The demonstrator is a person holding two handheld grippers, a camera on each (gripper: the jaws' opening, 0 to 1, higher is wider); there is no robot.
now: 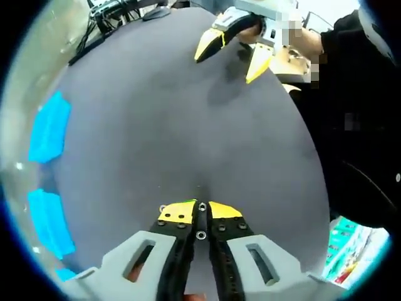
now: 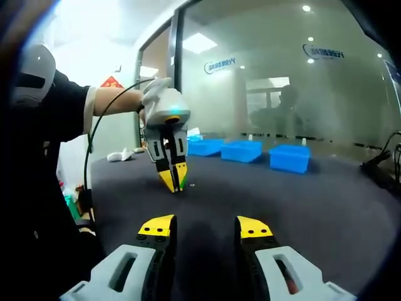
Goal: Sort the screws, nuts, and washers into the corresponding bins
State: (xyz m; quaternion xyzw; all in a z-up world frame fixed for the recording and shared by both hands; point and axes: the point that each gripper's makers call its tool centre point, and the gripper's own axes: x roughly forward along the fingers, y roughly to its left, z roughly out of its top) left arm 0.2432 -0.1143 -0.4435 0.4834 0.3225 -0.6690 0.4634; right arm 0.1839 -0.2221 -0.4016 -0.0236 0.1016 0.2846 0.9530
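Note:
My left gripper (image 1: 201,209) is at the bottom of the left gripper view, its yellow tips pressed together low over the dark grey table (image 1: 175,125). A small ring-shaped metal piece (image 1: 202,206), nut or washer, sits pinched between them. Another small ring (image 1: 163,207) lies by the left tip. In the right gripper view, the left gripper (image 2: 173,183) points straight down at the table (image 2: 301,200), with a tiny part (image 2: 192,185) beside it. My right gripper (image 2: 205,227) stands open and empty. It hangs open above the far table edge (image 1: 232,55). Three blue bins (image 2: 241,150) line the far side.
Blue bins (image 1: 50,128) sit along the table's left edge in the left gripper view. Cables (image 1: 106,19) lie beyond the far edge. A person's black sleeve (image 1: 357,125) fills the right. A glass wall (image 2: 282,75) stands behind the bins, and a white object (image 2: 122,155) rests at the table's left.

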